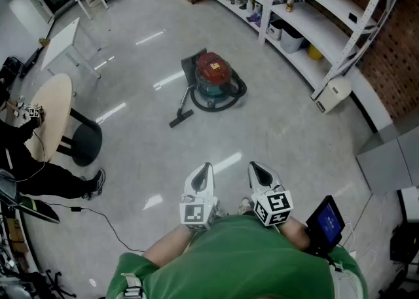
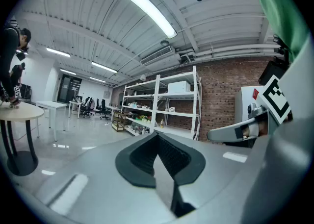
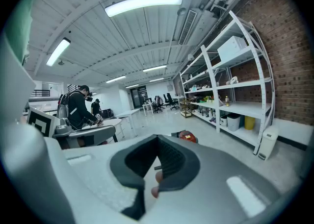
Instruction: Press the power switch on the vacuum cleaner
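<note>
The vacuum cleaner (image 1: 213, 78), a squat round drum with a red top and a teal body, sits on the pale glossy floor (image 1: 275, 134) well ahead of both tools. Its dark hose (image 1: 234, 91) curls around its base, and a wand runs from it to a flat nozzle (image 1: 181, 118) lying on the floor just beside it. Its switch is too small to make out from here. The left tool (image 1: 201, 175) and right tool (image 1: 260, 175) are held side by side, low and close to the holder's green shirt (image 1: 242, 258), pointing toward the vacuum cleaner but far from it. In the left gripper view the dark ribbed pads meet, so that tool is clenched with nothing in it; the right gripper view shows the same, pads pressed together and empty, with the red top of the vacuum cleaner peeking just past the tip. White shelves (image 1: 327, 3) line the brick wall to the right. At the left, a person (image 1: 26, 167) in dark clothes stands by a round counter (image 1: 52, 111).
</note>
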Tool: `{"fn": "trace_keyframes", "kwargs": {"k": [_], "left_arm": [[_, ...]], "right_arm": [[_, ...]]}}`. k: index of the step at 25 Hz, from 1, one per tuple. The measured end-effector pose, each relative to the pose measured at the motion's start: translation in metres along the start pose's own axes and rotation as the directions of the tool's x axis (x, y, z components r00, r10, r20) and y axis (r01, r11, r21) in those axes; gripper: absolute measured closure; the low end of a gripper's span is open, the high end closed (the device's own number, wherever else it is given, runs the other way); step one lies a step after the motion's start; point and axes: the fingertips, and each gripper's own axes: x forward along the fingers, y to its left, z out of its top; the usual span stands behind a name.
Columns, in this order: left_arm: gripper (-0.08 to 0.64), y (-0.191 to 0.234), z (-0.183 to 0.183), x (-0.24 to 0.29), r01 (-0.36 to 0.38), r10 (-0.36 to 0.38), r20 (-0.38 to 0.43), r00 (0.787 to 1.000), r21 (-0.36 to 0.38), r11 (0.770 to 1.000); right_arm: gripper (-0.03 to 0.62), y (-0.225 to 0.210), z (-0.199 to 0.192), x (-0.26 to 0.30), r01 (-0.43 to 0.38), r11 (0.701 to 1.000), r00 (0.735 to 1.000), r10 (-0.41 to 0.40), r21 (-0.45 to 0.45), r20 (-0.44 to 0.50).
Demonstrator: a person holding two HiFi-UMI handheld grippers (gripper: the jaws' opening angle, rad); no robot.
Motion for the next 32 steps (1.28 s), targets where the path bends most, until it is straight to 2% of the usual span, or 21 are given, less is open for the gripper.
{"fn": "trace_keyframes", "kwargs": {"k": [15, 25, 32], "left_arm": [[0.552, -0.003, 0.004, -0.006, 0.003, -0.003, 0.015, 1.0, 0.008, 1.0], [0.552, 0.005, 0.003, -0.009, 0.014, -0.014, 0.01, 1.0, -0.006, 1.0], [0.552, 0.016, 0.001, -0.008, 0.05, -0.05, 0.008, 0.999, -0.017, 0.999]], "right_arm": [[0.592, 0.008, 0.001, -0.008, -0.008, 1.0, 1.0, 0.008, 0.0, 0.028], [0.592, 0.015, -0.003, -0.006, 0.012, 1.0, 1.0, -0.012, 0.003, 0.015], [0.592, 0.023, -0.001, -0.001, 0.042, 0.999, 0.999, -0.042, -0.008, 0.013]]}}
